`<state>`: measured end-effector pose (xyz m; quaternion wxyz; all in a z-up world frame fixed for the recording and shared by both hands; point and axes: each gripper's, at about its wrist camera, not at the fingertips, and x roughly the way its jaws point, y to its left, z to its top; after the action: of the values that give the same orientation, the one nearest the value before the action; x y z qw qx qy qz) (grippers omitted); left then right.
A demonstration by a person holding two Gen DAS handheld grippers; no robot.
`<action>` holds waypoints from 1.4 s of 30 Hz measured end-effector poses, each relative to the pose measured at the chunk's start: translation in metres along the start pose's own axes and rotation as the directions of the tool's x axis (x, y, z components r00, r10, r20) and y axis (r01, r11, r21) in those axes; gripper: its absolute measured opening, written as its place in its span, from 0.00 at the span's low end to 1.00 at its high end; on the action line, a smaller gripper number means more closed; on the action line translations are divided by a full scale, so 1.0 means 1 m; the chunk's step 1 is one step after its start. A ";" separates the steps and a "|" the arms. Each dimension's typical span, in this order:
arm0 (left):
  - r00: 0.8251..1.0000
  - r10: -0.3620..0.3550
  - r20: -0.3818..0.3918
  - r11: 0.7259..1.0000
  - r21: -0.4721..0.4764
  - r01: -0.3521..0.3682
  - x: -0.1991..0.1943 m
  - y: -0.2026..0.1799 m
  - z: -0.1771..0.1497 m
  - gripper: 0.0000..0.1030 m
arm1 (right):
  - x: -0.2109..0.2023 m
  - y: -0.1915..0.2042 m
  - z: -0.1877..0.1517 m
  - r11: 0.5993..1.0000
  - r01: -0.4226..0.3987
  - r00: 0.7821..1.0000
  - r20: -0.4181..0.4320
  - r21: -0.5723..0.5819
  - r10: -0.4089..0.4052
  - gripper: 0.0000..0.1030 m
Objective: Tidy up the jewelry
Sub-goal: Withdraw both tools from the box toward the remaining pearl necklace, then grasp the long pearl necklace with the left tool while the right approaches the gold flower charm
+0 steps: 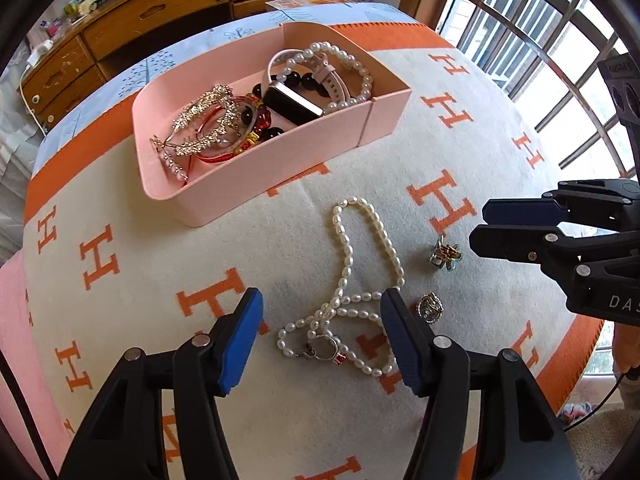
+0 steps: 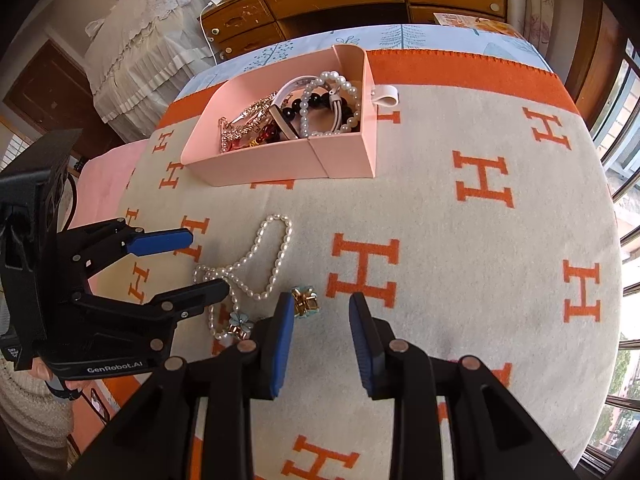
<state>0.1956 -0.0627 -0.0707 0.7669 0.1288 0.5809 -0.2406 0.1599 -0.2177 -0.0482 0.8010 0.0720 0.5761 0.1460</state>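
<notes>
Your left tongs (image 1: 322, 312) stand spread, pointing down over the pearl necklace (image 1: 360, 280), whose tangled lower loops and a small ring (image 1: 326, 350) lie between the two blue pads without touching them. Your right tongs (image 2: 318, 336) are parted too, gripping nothing; one flower earring (image 2: 305, 301) lies just beyond the left pad, the other (image 2: 240, 326) further left beside the necklace. The pink box (image 1: 256, 184) of bracelets sits well ahead of both tongs on the blanket (image 2: 480, 280).
</notes>
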 end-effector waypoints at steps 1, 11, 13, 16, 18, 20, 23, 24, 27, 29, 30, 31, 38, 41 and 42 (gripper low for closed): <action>1.000 0.000 -0.016 1.000 0.012 0.000 0.003 0.000 0.001 0.48 | 0.000 -0.001 0.000 1.000 -0.002 1.000 -0.002 0.003 0.002 0.28; 0.995 -0.003 -0.097 0.997 0.080 0.011 0.017 0.006 0.008 0.33 | 0.007 -0.012 -0.003 1.000 -0.013 1.000 -0.019 0.029 0.014 0.28; 0.994 0.000 -0.109 0.994 0.109 0.012 0.019 0.004 0.011 0.33 | 0.009 -0.012 -0.002 0.999 -0.018 1.000 -0.024 0.036 0.019 0.28; 0.993 0.009 -0.118 0.988 0.153 0.009 0.020 -0.004 0.013 0.33 | 0.011 -0.013 -0.001 0.999 -0.017 0.999 -0.027 0.036 0.017 0.28; 0.992 0.010 -0.125 0.986 0.166 0.011 0.023 -0.010 0.016 0.33 | 0.013 -0.014 -0.001 0.999 -0.018 0.999 -0.031 0.038 0.019 0.28; 0.991 -0.001 -0.136 0.987 0.159 0.023 0.023 -0.009 0.020 0.33 | 0.015 -0.015 -0.001 0.999 -0.018 0.999 -0.035 0.042 0.020 0.28; 0.987 -0.025 -0.159 0.988 0.144 0.048 0.027 -0.009 0.026 0.33 | 0.016 -0.016 0.000 0.998 -0.025 0.999 -0.040 0.049 0.027 0.28; 0.986 -0.030 -0.165 0.989 0.141 0.054 0.028 -0.009 0.027 0.33 | 0.016 -0.016 0.000 0.998 -0.028 0.999 -0.041 0.051 0.030 0.28; 0.982 -0.047 -0.185 0.988 0.137 0.073 0.027 -0.008 0.023 0.33 | 0.015 -0.014 0.000 0.998 -0.028 0.999 -0.041 0.049 0.030 0.28; 0.978 -0.054 -0.200 0.986 0.142 0.084 0.027 -0.008 0.021 0.33 | 0.014 -0.013 0.001 0.999 -0.025 0.999 -0.041 0.047 0.026 0.28; 0.975 -0.055 -0.215 0.985 0.148 0.089 0.028 -0.007 0.019 0.33 | 0.014 -0.012 0.002 0.999 -0.026 0.999 -0.041 0.047 0.028 0.28; 0.975 -0.050 -0.215 0.984 0.159 0.086 0.027 -0.008 0.017 0.33 | 0.014 -0.011 0.002 0.999 -0.027 0.999 -0.039 0.047 0.029 0.28; 0.970 -0.073 -0.230 0.986 0.127 0.105 0.027 -0.003 0.017 0.33 | 0.010 -0.006 0.006 0.999 -0.034 0.999 -0.025 0.041 0.035 0.28; 0.972 -0.067 -0.225 0.988 0.120 0.096 0.028 -0.004 0.022 0.31 | 0.009 -0.006 0.005 0.999 -0.034 0.999 -0.022 0.039 0.035 0.28; 0.972 -0.064 -0.225 0.989 0.113 0.092 0.029 -0.005 0.026 0.31 | 0.008 -0.007 0.004 0.999 -0.034 0.999 -0.022 0.040 0.035 0.28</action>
<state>0.2211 -0.0856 -0.0902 0.6782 0.1787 0.6511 -0.2901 0.1674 -0.2210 -0.0562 0.7900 0.0964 0.5868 0.1491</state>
